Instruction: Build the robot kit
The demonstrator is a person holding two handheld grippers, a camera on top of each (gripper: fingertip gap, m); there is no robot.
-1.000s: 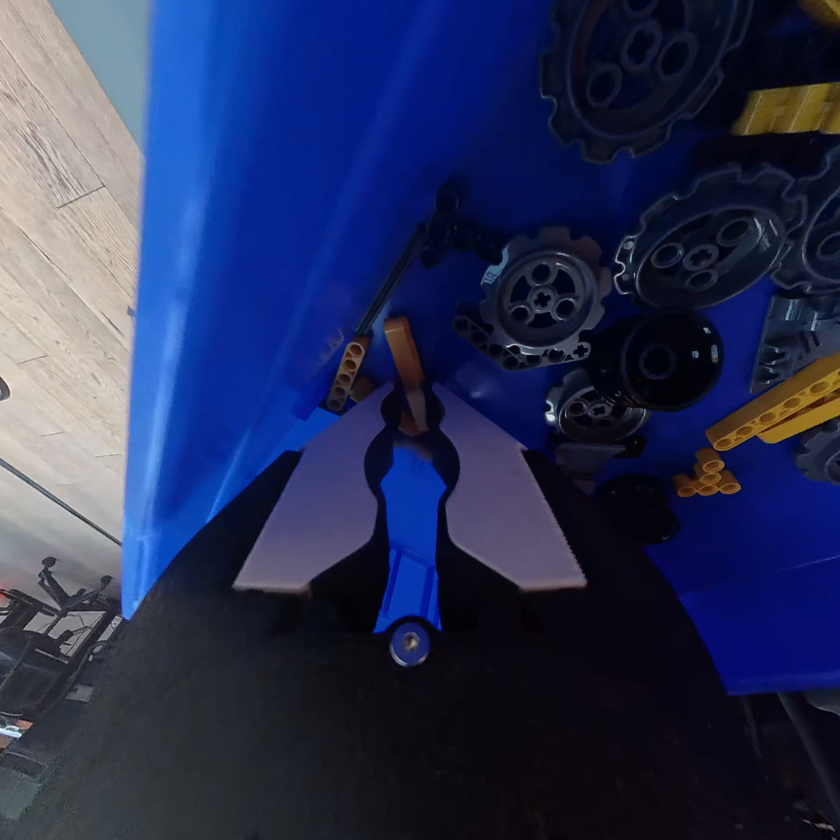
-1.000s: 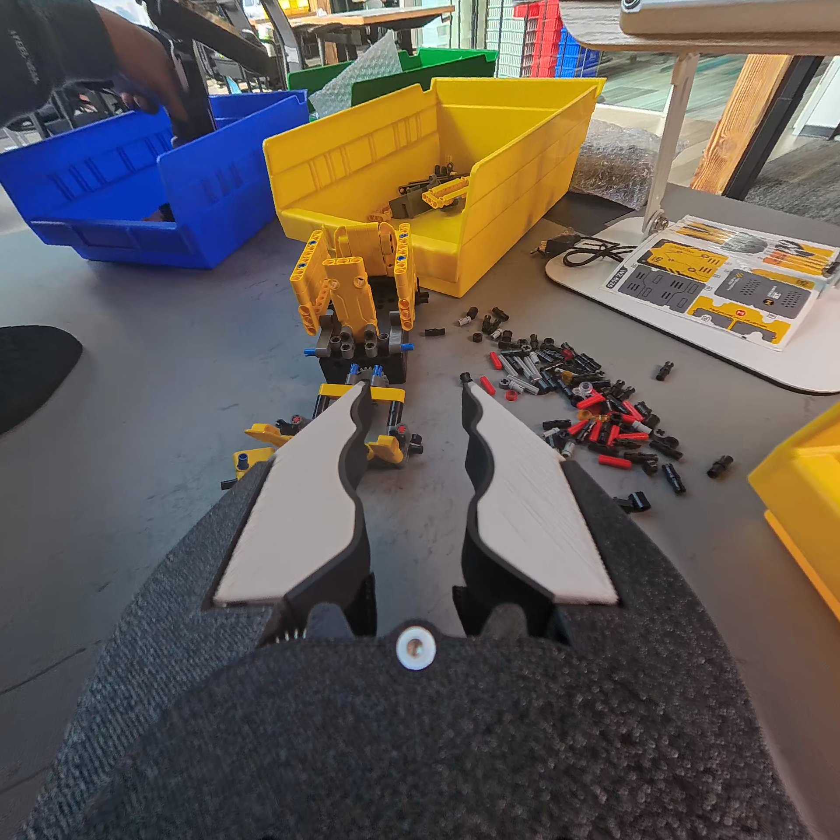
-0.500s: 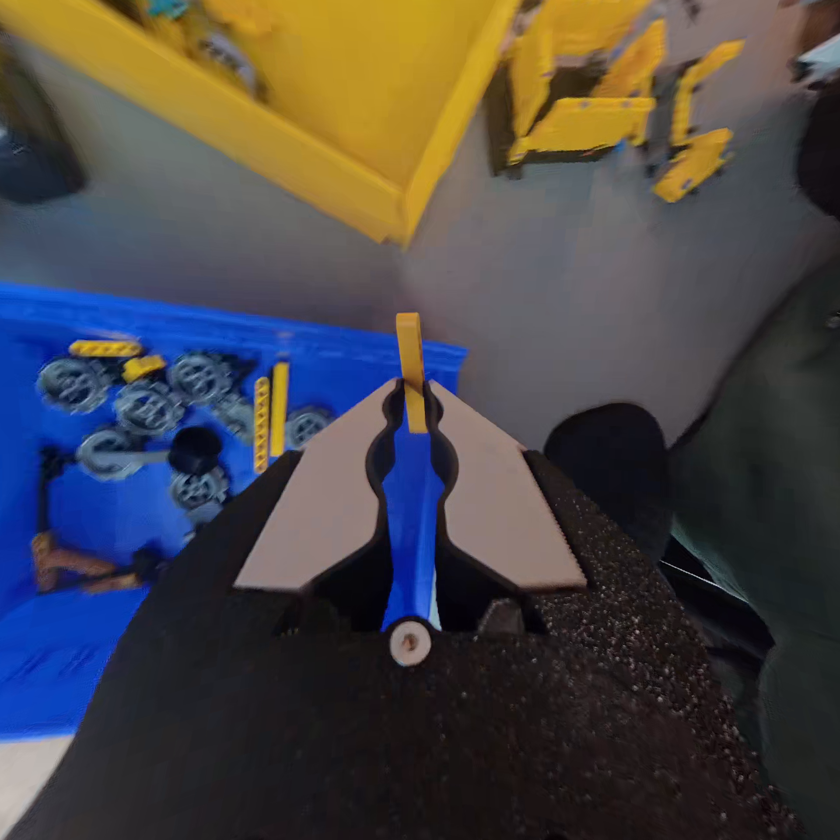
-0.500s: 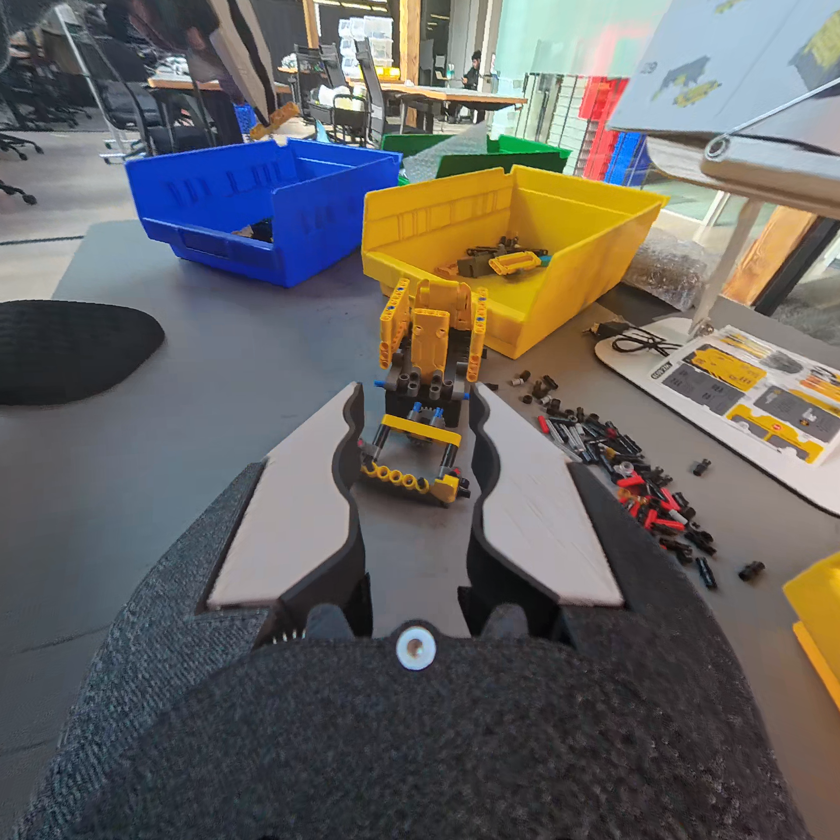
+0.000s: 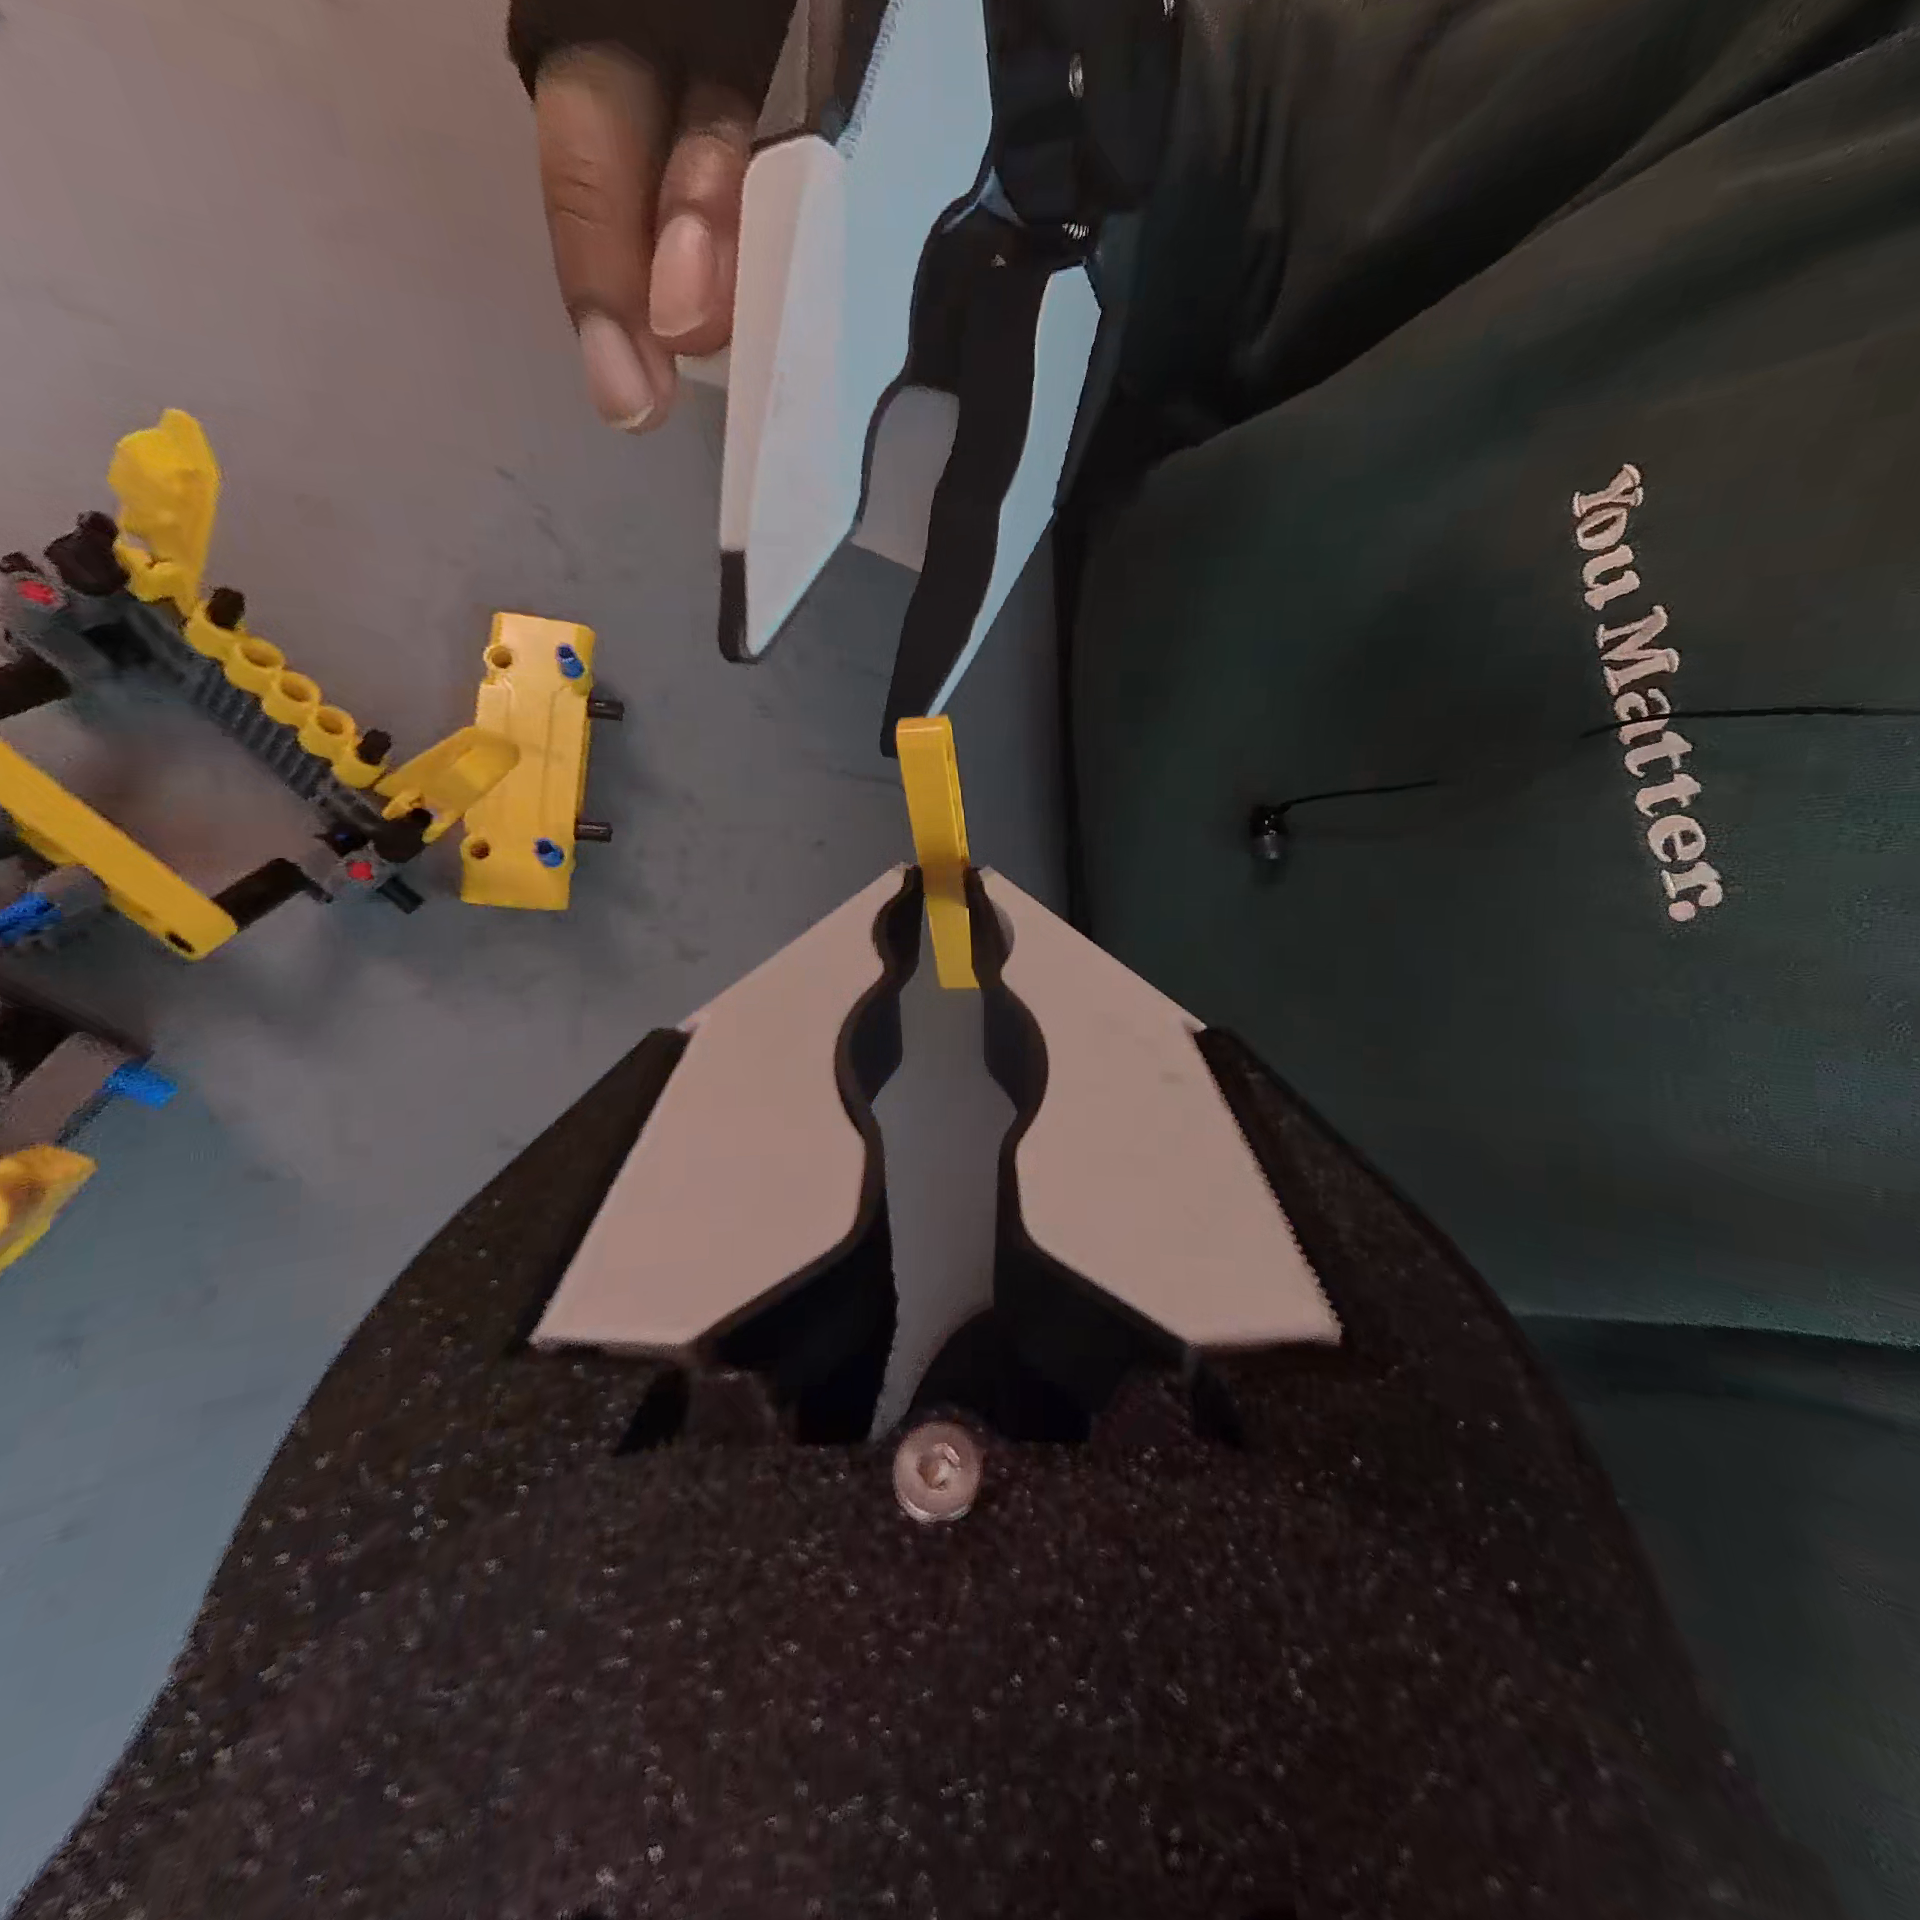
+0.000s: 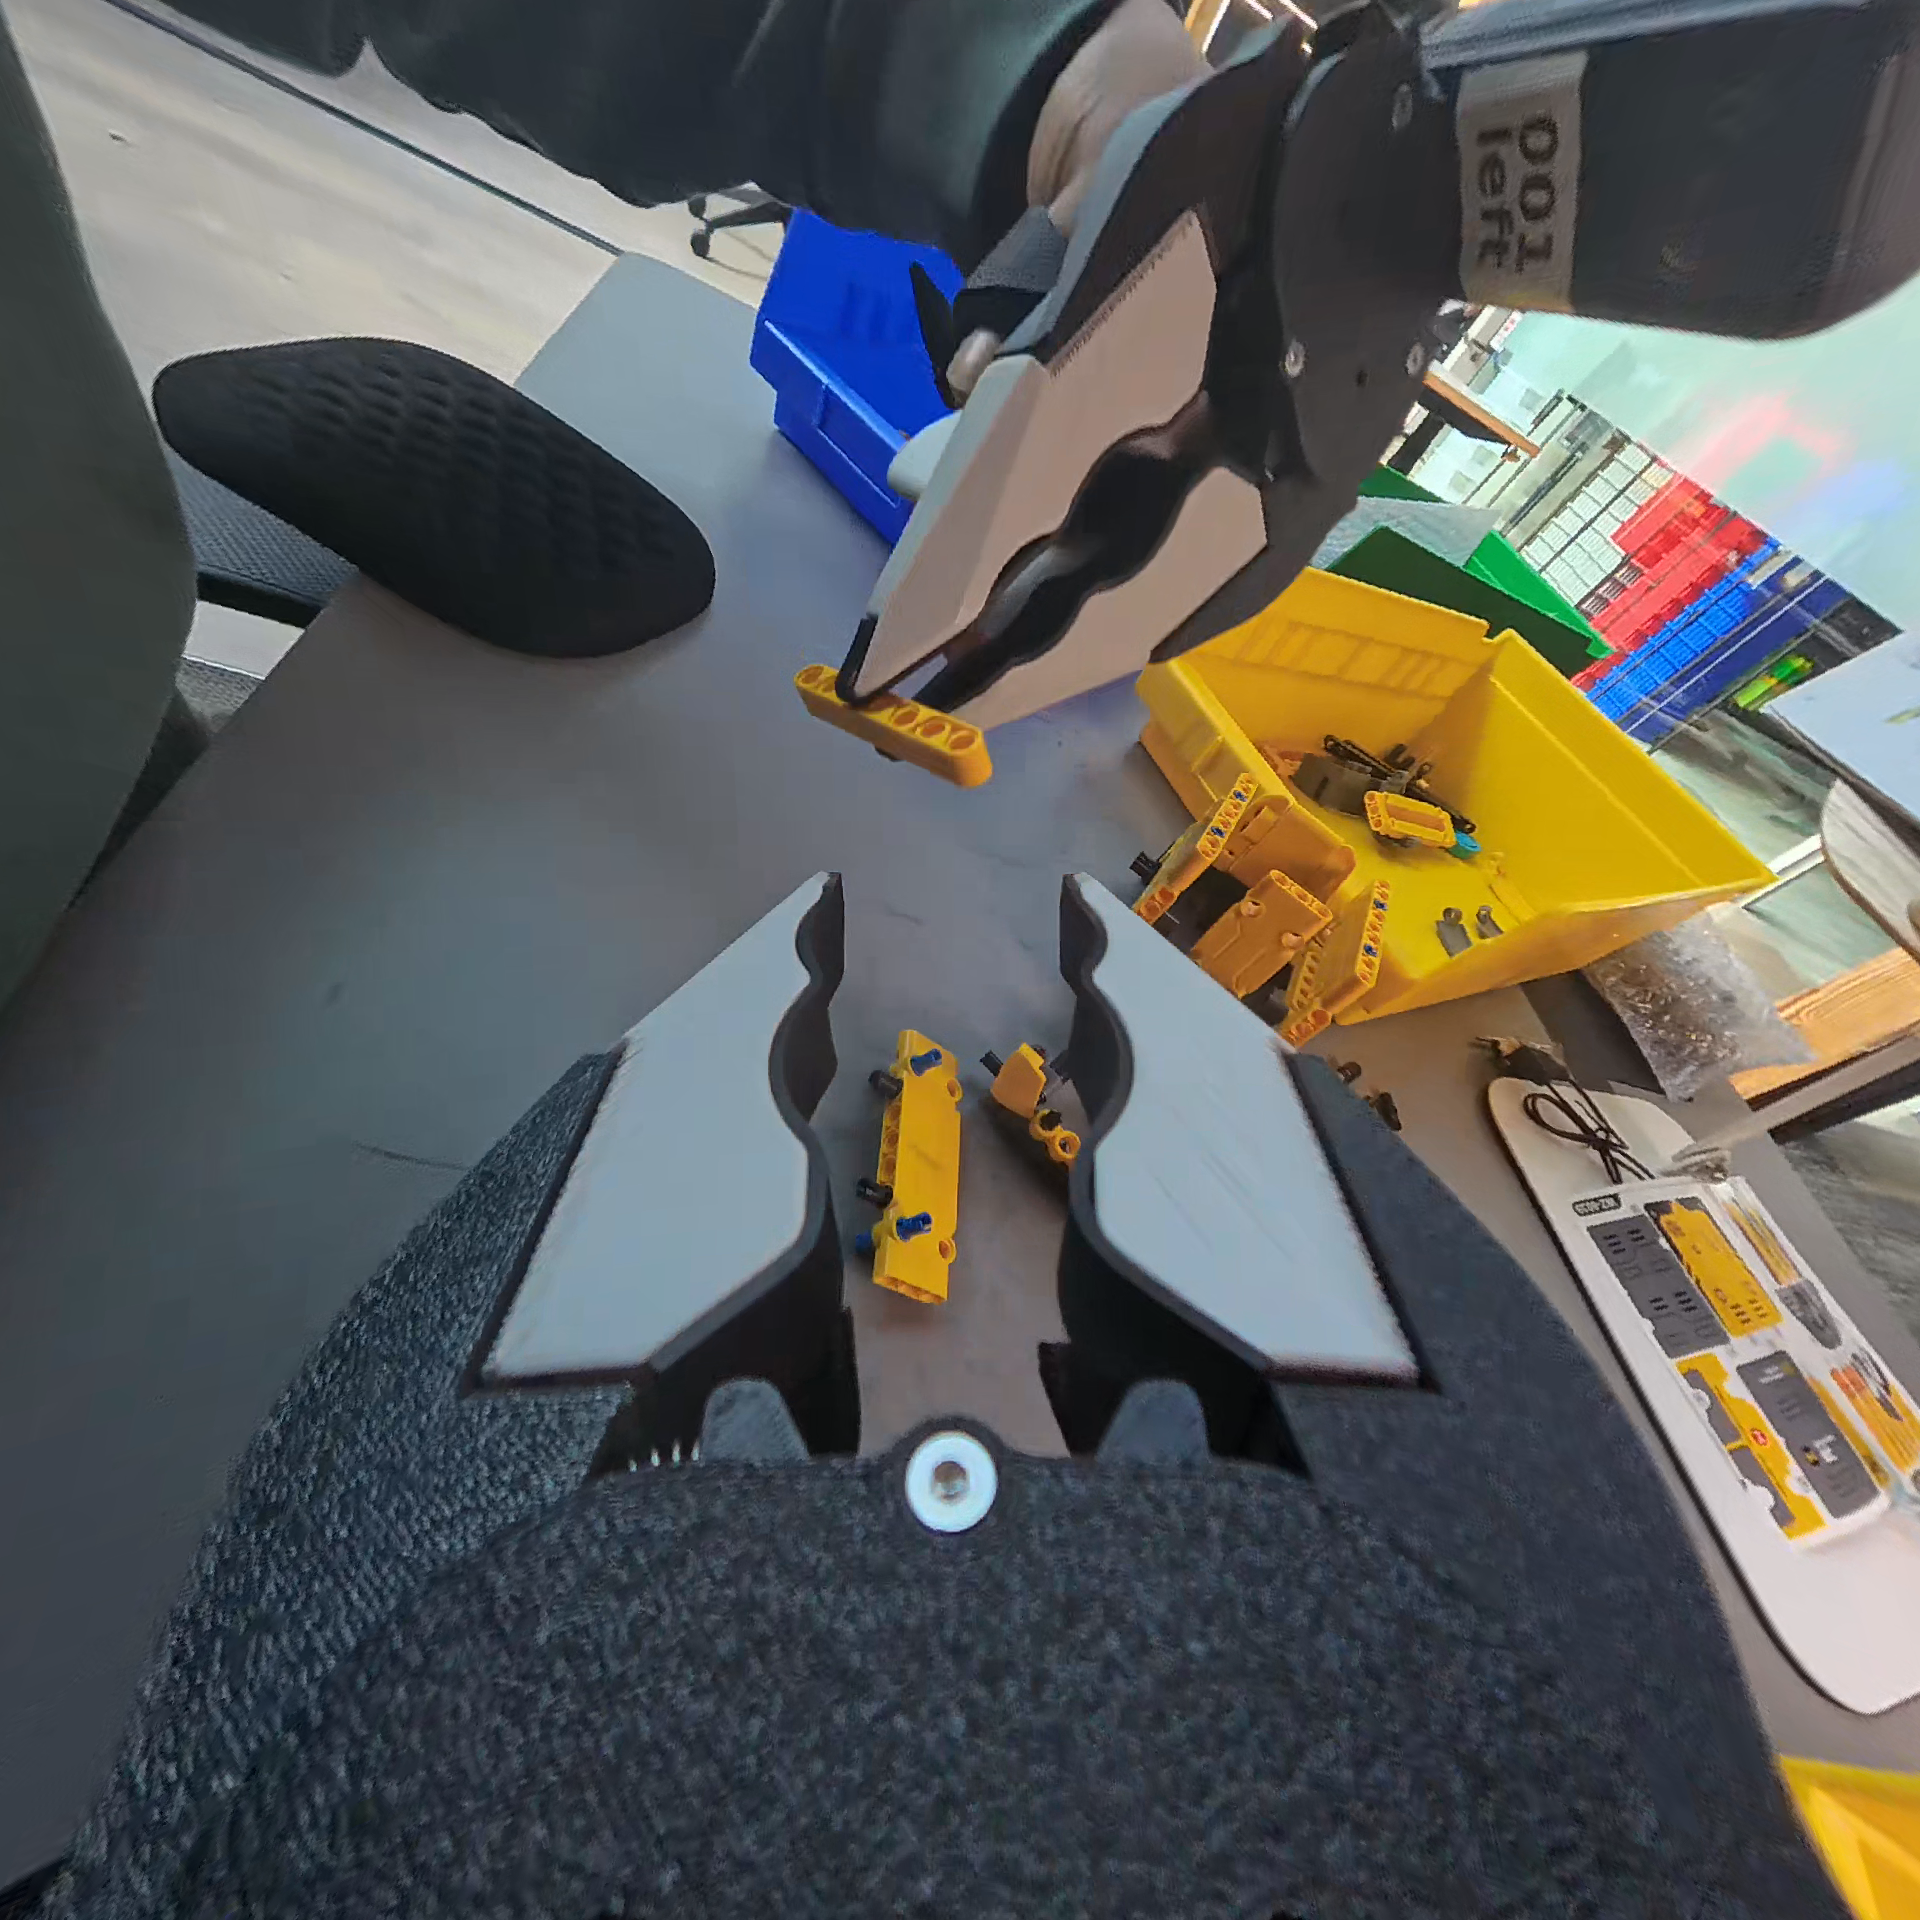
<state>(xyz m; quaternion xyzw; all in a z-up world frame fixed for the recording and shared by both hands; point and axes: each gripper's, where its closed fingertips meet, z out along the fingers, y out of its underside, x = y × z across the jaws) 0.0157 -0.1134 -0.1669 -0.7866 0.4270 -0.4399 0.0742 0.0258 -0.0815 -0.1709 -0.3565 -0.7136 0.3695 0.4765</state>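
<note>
Left gripper [image 5: 940, 883] jaws grip yellow beam [image 5: 932, 810]; right gripper [image 6: 951, 894] jaws gape above yellow panel [image 6: 914, 1164]

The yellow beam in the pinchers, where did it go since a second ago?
The left hand-held gripper lifted the yellow beam out of the blue bin and carried it over the table, near the right hand-held gripper. It stayed shut on the beam throughout. The right one tilted down but stayed open and empty.
</note>
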